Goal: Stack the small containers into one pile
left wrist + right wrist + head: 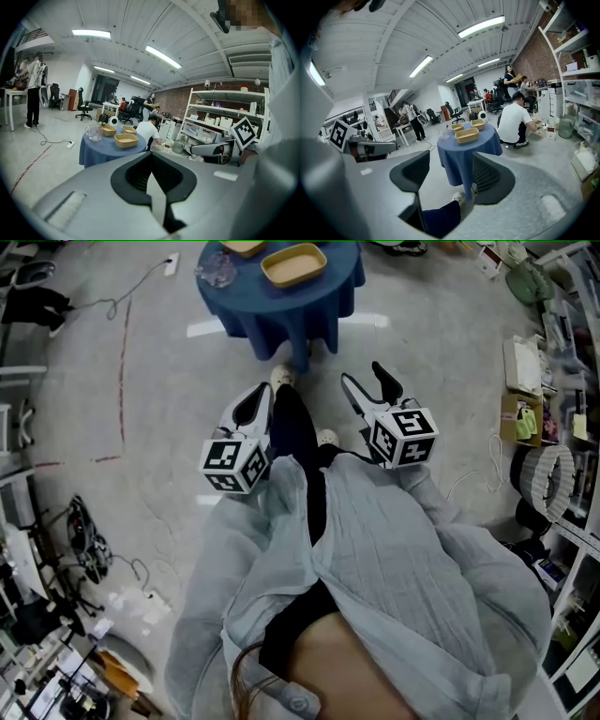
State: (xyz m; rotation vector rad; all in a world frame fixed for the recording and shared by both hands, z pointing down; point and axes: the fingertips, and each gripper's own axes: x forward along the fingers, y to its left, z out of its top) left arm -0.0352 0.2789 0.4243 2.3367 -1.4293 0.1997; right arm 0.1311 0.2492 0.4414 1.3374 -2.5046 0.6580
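Short of the worktop [239, 310], left claw [251, 407] hangs together and right claw [367, 382] apart, both empty. Arriving unopened could shove a container [293, 264] off.

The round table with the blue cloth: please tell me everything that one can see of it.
The round table is small and fully covered by a dark blue cloth, which hangs low in soft folds and hides whatever supports it. It stands upright on the grey floor. On its top rest three shallow tan containers, set apart and not stacked, and a clear vessel beside them.
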